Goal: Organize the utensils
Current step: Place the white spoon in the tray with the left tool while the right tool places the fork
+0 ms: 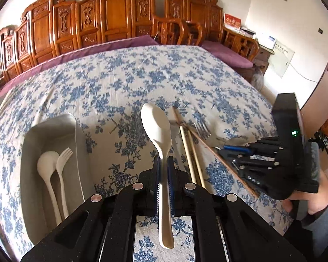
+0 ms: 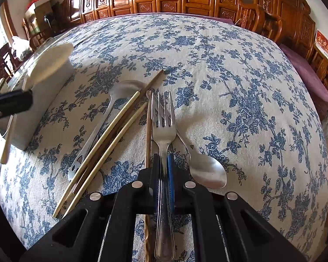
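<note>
My left gripper (image 1: 163,160) is shut on the handle of a white plastic spoon (image 1: 156,124), held up above the tablecloth with the bowl pointing away. To its left stands a grey tray (image 1: 78,148) holding a white spoon (image 1: 46,166) and a white fork (image 1: 62,163). My right gripper (image 2: 164,161) is shut on the handle of a metal fork (image 2: 163,120), tines pointing away. Around it lie pale chopsticks (image 2: 107,135), a brown chopstick (image 2: 148,131), a metal spoon (image 2: 207,170) and a second metal spoon (image 2: 124,89) under the sticks. The right gripper (image 1: 227,150) also shows in the left wrist view beside the metal fork (image 1: 203,130).
A blue-flowered tablecloth (image 2: 240,76) covers the whole table. Carved wooden chairs (image 1: 111,15) with purple cushions (image 1: 227,53) line the far side. The grey tray (image 2: 43,100) sits at the left in the right wrist view, with the left gripper (image 2: 8,104) over it. A person's hand (image 1: 317,198) holds the right tool.
</note>
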